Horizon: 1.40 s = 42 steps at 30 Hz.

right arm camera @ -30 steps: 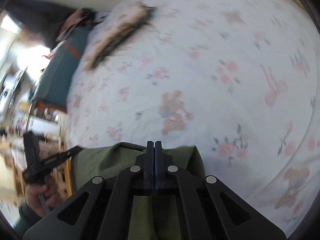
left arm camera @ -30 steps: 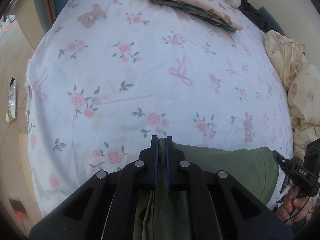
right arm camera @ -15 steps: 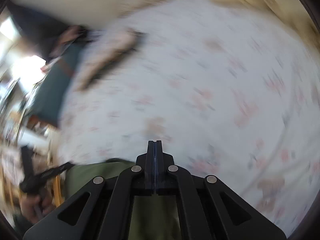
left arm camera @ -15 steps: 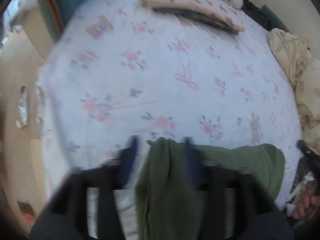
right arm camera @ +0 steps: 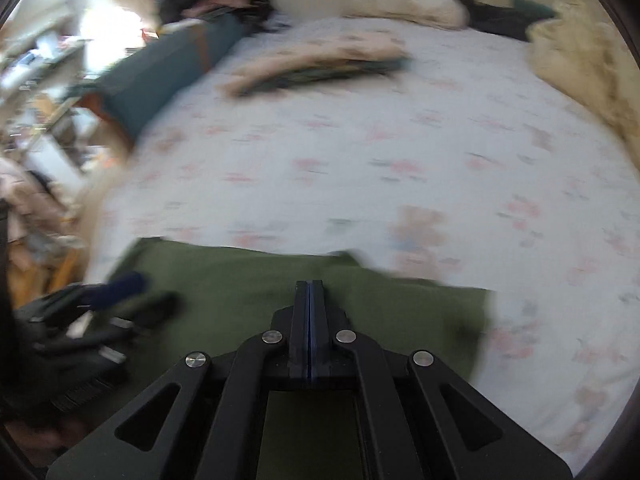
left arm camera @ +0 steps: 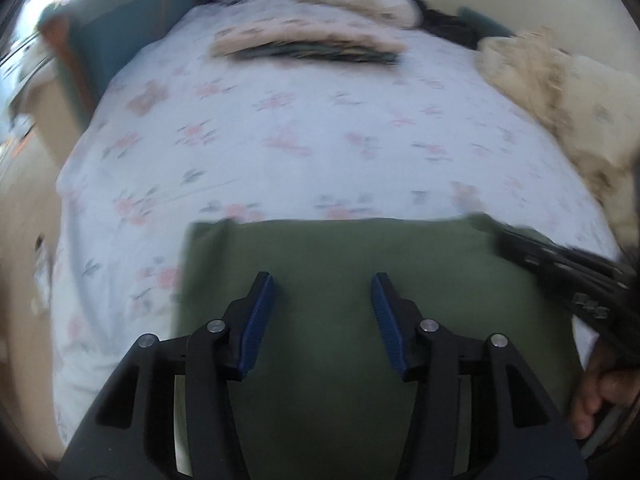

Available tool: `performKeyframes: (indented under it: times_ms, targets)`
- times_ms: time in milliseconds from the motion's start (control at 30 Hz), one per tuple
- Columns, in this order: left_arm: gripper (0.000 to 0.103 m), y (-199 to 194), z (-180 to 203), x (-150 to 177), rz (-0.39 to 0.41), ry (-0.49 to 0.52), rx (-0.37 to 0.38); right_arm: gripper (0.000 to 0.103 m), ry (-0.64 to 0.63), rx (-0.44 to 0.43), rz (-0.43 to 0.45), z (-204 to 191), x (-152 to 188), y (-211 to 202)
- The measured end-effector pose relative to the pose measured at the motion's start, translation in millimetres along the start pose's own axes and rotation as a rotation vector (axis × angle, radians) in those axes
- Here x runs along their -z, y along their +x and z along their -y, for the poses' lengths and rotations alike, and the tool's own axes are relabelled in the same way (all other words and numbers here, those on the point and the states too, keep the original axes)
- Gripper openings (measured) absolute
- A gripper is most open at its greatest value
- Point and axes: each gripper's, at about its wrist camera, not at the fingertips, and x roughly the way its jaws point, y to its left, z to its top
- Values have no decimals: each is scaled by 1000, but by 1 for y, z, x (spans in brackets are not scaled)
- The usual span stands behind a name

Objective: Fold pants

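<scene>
The left gripper (left arm camera: 322, 306) has just let go of the green pants (left arm camera: 360, 264), jaws now apart over cloth lying flat on the bed (left arm camera: 280, 152), while the right gripper (right arm camera: 309, 298) is pinched shut, so this fold looks laid.

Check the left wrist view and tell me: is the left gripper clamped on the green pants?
No, the left gripper stands open above the flat green pants, its blue pads clear of the cloth.
</scene>
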Motion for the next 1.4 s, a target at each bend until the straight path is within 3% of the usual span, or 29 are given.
performKeyframes:
  times_ms: [67,167,233,333,400,433,467,500,533,567,633,700,767,867,933,1033,1100,1167,1200,1233,1300,1400]
  targets:
    - [39,5,-19,-5,-27,-72,-61,0,5,43,1,10,0,-2]
    - [39,14,-46,-5,-82,-149,-124,0,-9,89,2,15,1,0]
    - [39,15,-59,-1,-102,-173,-123,0,23,101,7,23,-1,-2]
    - [39,3,-72,3,-99,-201,-168,0,71,137,22,34,-4,-19]
    - [41,-13,-83,3,-82,-247,-185,2,123,105,28,44,-6,-39]
    - [51,-19,-87,4,-80,-252,-199,7,158,49,31,50,-5,-51]
    - [67,-26,-87,5,-71,-242,-208,7,210,-12,34,58,-1,-64]
    - [76,-33,-87,9,-50,-232,-199,8,264,-33,37,63,4,-70]
    - [88,-39,-88,16,-33,-246,-165,22,321,-45,34,69,12,-76]
    - [91,-40,-89,21,-37,-280,-110,55,389,-63,14,76,25,-78]
    - [91,-34,-92,32,-98,-364,39,88,458,-123,-7,83,42,-77]
    - [91,-18,-88,41,-178,-391,155,88,501,-197,-37,86,54,-68]
    - [91,-6,-83,46,-224,-384,203,89,528,-284,-106,87,62,-49]
    - [91,10,-78,51,-287,-381,269,89,544,-337,-210,86,75,-19]
    - [91,17,-74,55,-319,-369,288,90,527,-340,-266,80,82,-1]
    - [88,19,-67,56,-325,-328,292,93,472,-312,-250,70,82,7]
    - [66,19,-61,56,-331,-311,335,89,424,-299,-240,59,80,5]
    - [28,16,-48,56,-341,-250,373,48,399,-351,-256,50,80,5]
    - [22,11,-38,55,-323,-158,347,43,379,-341,-247,47,79,4]
    - [17,6,-30,52,-306,-100,330,31,343,-325,-232,42,77,0]
    - [15,-1,-33,46,-294,-139,342,21,280,-305,-185,30,68,-15]
    - [14,-27,-32,26,-211,-132,358,17,237,-326,-91,18,47,-42]
